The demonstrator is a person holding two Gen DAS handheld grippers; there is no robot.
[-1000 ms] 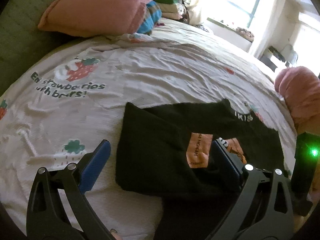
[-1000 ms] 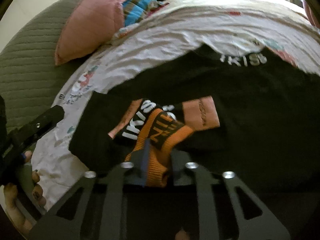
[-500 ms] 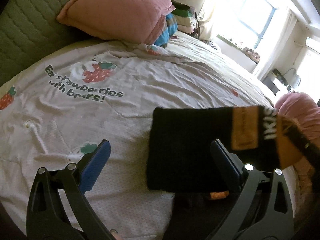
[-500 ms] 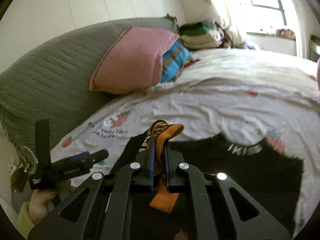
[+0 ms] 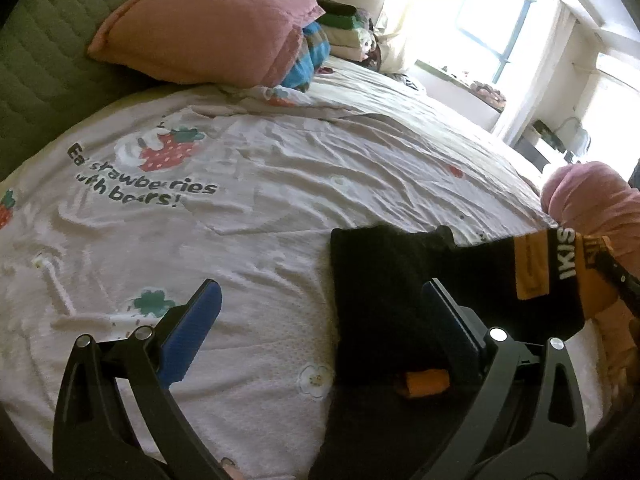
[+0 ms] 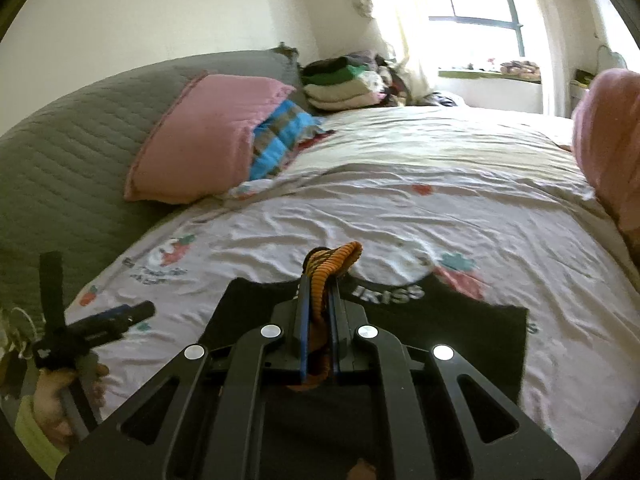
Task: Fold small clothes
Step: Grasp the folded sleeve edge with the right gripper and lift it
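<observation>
The right gripper (image 6: 320,300) pinches the orange waistband (image 6: 334,264) of the black shorts (image 5: 400,280), holding it above the bedsheet (image 5: 260,208). The left gripper (image 5: 320,320) hovers with fingers spread, nothing between them.

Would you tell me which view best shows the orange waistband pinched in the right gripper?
The right wrist view: the orange waistband sits pinched between the right gripper's shut jaws. The left wrist view shows it only at the frame edge.

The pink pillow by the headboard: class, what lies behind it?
Behind the pink pillow a blue striped cushion pokes out, with folded clothes farther back. How far the cushion extends is hidden.
</observation>
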